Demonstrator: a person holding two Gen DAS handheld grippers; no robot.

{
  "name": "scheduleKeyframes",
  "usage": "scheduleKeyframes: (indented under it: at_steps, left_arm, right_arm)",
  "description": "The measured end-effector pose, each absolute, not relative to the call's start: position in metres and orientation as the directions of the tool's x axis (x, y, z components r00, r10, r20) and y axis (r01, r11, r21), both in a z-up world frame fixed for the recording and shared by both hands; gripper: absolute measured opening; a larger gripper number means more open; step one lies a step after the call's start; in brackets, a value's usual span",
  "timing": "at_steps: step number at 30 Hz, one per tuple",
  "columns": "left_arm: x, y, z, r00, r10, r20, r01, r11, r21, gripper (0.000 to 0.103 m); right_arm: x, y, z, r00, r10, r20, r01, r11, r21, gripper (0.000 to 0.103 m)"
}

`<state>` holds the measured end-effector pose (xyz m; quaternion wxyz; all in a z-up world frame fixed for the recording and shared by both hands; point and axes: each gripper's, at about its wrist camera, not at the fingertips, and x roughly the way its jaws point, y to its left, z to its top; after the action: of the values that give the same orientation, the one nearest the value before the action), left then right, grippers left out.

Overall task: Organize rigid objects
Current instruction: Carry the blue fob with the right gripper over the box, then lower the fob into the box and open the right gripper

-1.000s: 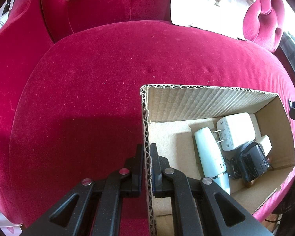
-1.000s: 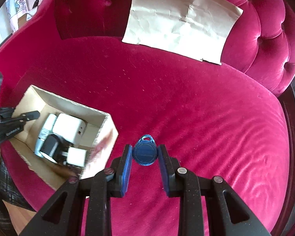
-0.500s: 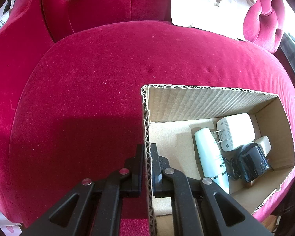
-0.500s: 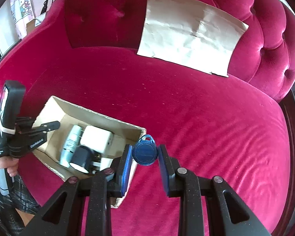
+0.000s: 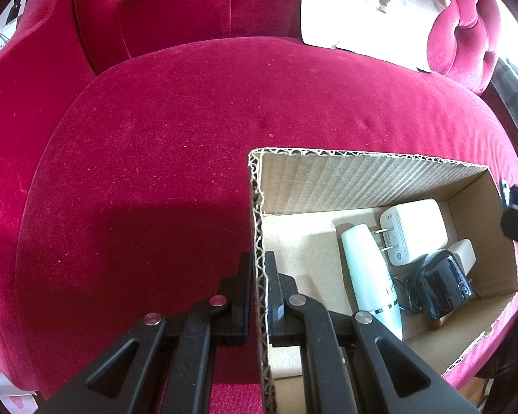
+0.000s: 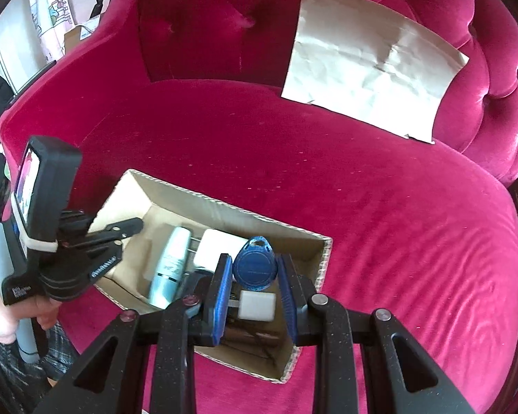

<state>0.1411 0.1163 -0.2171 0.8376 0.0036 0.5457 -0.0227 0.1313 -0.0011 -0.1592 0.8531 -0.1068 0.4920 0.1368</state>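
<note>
An open cardboard box [image 5: 362, 176] [image 6: 259, 219] sits on the red velvet seat. My left gripper [image 5: 258, 276] is shut on the box's near-left wall; in the right wrist view the left gripper [image 6: 134, 227] clamps the box's left end, held by a hand. Inside lie a pale blue-white tube [image 5: 366, 269] [image 6: 171, 265], a white plug adapter [image 5: 414, 231] [image 6: 221, 245], a black charger [image 5: 442, 286] and a small white cube [image 6: 257, 305]. My right gripper [image 6: 253, 272] is shut on a round blue key fob [image 6: 253, 267], hovering over the box's right part.
A crumpled brown paper sheet [image 6: 369, 69] [image 5: 369, 13] leans against the tufted backrest [image 6: 224, 17]. Red cushion [image 6: 397, 224] spreads right of the box. Beyond the sofa's left arm stand room clutter and a curtain [image 6: 48, 10].
My right gripper carried the blue fob leftward, from over the bare cushion beside the box to above the box's inside. The left gripper and the box stayed still.
</note>
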Motion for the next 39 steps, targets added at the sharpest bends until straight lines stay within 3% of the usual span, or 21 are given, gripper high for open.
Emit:
scheduleKeyframes:
  at_steps: [31, 32, 34, 36, 39]
  left_arm:
    - [0.138, 0.118, -0.216, 0.405, -0.033, -0.914, 0.041, 0.999, -0.018, 0.006]
    - [0.138, 0.118, -0.216, 0.405, -0.033, -0.914, 0.042, 0.999, -0.017, 0.006]
    - [0.138, 0.118, -0.216, 0.406, -0.032, -0.913, 0.042, 0.999, -0.016, 0.006]
    - [0.138, 0.118, -0.216, 0.406, -0.033, -0.913, 0.042, 0.999, -0.017, 0.006]
    - [0.139, 0.117, -0.216, 0.405, -0.031, -0.914, 0.041, 0.999, -0.016, 0.006]
  right_arm:
    - [0.138, 0.020, -0.186, 0.458, 0.110, -0.882, -0.248, 0.969, -0.008, 0.029]
    - [0.137, 0.020, -0.185, 0.460, 0.111, -0.881, -0.249, 0.968, -0.007, 0.032]
    - [0.136, 0.021, -0.184, 0.470, 0.105, -0.876, -0.245, 0.969, -0.015, 0.058]
    - [0.135, 0.021, -0.182, 0.490, 0.089, -0.867, -0.233, 0.972, -0.032, 0.075]
    - [0.137, 0.020, -0.180, 0.506, 0.077, -0.859, -0.215, 0.976, -0.039, 0.093]
